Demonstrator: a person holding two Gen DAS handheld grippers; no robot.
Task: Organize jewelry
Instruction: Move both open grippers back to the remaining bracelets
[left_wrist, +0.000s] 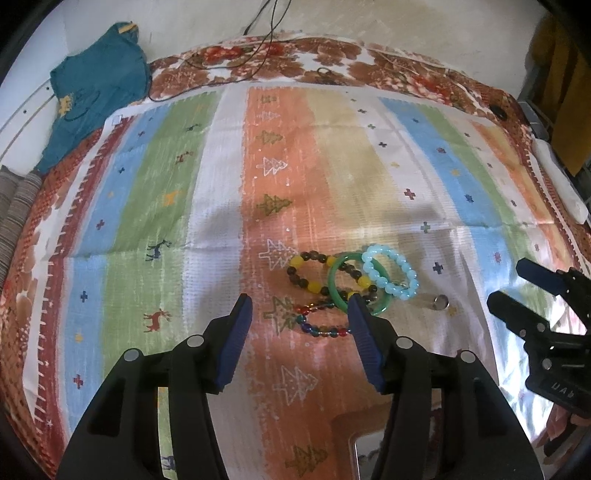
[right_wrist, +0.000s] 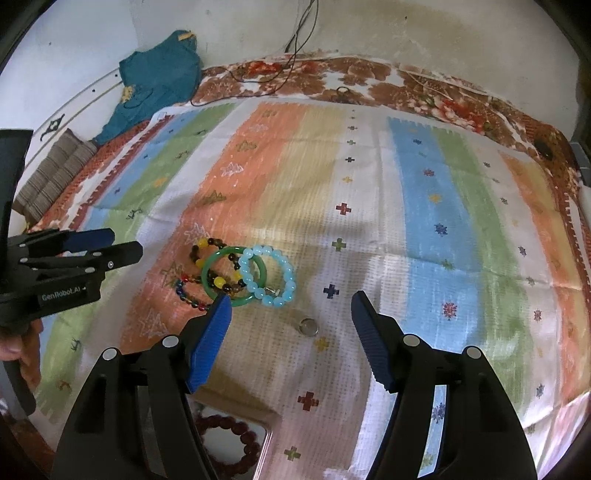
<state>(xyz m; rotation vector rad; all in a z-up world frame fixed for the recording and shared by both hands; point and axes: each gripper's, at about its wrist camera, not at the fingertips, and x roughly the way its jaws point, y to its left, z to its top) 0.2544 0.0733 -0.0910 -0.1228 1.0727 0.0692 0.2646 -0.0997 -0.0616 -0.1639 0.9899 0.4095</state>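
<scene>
Four bracelets lay bunched on the striped cloth: a brown-and-yellow beaded bracelet, a green bangle lying over it, a pale blue beaded bracelet overlapping the bangle on the right, and a multicoloured beaded bracelet on the near side. A small silver ring sat alone, just to the near right of the pile. At the near edge, a dark red beaded bracelet rested in what looked like a shallow tray, so one piece seemed already sorted and five were left.

The left gripper hung above the multicoloured bracelet with its jaws apart and nothing between the pads. The right gripper was likewise spread and empty, with the ring showing between its fingers but untouched. Neither tong had taken hold of any jewelry yet, so most of the organizing remained.
</scene>
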